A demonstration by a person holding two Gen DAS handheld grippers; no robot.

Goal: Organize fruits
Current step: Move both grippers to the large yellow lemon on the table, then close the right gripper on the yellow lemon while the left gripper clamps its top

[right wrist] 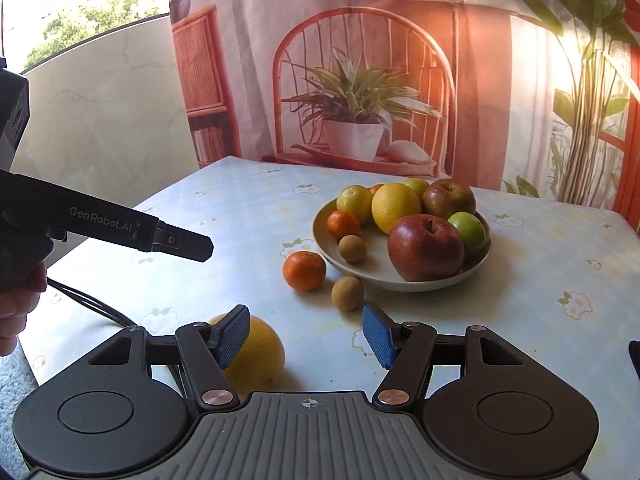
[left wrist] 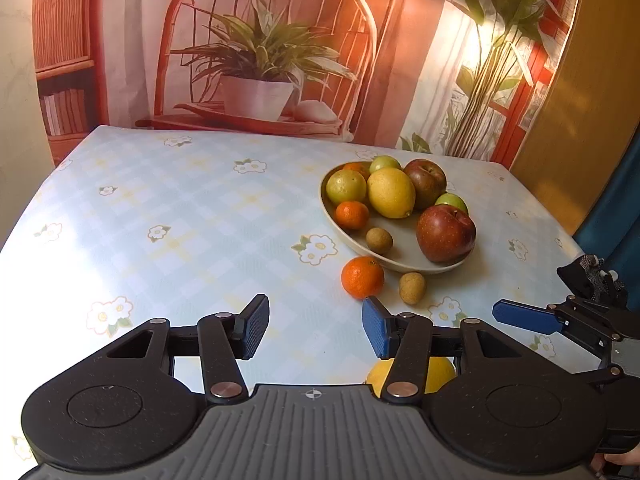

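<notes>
A beige bowl (left wrist: 362, 246) (right wrist: 360, 270) on the table holds apples, lemons, green fruits, a small orange and a small brown fruit. On the cloth in front of it lie an orange (left wrist: 362, 277) (right wrist: 304, 271) and a brown fruit (left wrist: 412, 287) (right wrist: 347, 293). A large yellow fruit (right wrist: 262, 354) lies nearer, half hidden behind my left gripper's linkage (left wrist: 442, 372). My left gripper (left wrist: 316, 330) is open and empty above the cloth. My right gripper (right wrist: 306, 336) is open and empty, its left finger just over the yellow fruit.
The table (left wrist: 168, 216) has a pale checked cloth with flowers. A printed backdrop with a chair and plants hangs behind it. The other gripper shows in each view, at the right (left wrist: 532, 318) and at the left (right wrist: 176, 240).
</notes>
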